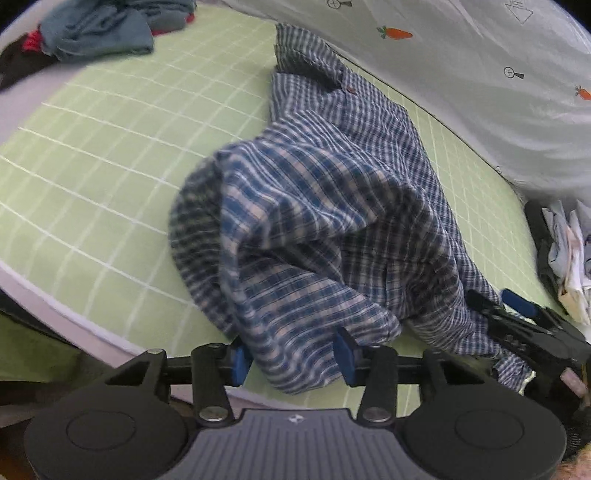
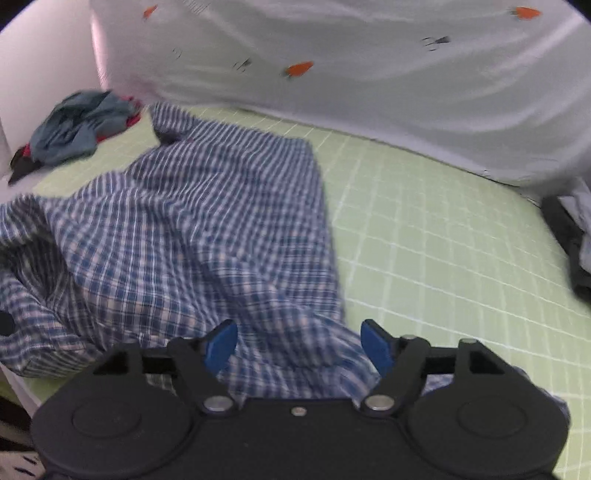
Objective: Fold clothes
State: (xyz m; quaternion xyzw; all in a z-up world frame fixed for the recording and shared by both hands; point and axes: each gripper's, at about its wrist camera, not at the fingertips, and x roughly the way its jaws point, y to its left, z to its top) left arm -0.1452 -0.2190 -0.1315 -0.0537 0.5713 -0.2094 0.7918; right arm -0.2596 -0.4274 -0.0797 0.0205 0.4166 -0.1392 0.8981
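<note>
A blue and white plaid shirt [image 1: 325, 206] lies crumpled on the green checked bed sheet [image 1: 103, 147], collar at the far end. My left gripper [image 1: 291, 354] is open at the near edge, and a fold of the shirt hem lies between its blue pads. In the right wrist view the shirt [image 2: 192, 229] spreads to the left, and my right gripper [image 2: 299, 343] is open with shirt fabric bunched between its blue fingers. The right gripper also shows in the left wrist view [image 1: 517, 314] at the shirt's right corner.
A pile of grey-blue and red clothes [image 1: 99, 33] sits at the far left corner, also in the right wrist view [image 2: 77, 125]. A white carrot-print cloth [image 2: 369, 74] hangs along the back. More white and dark clothing [image 1: 569, 251] lies at the right.
</note>
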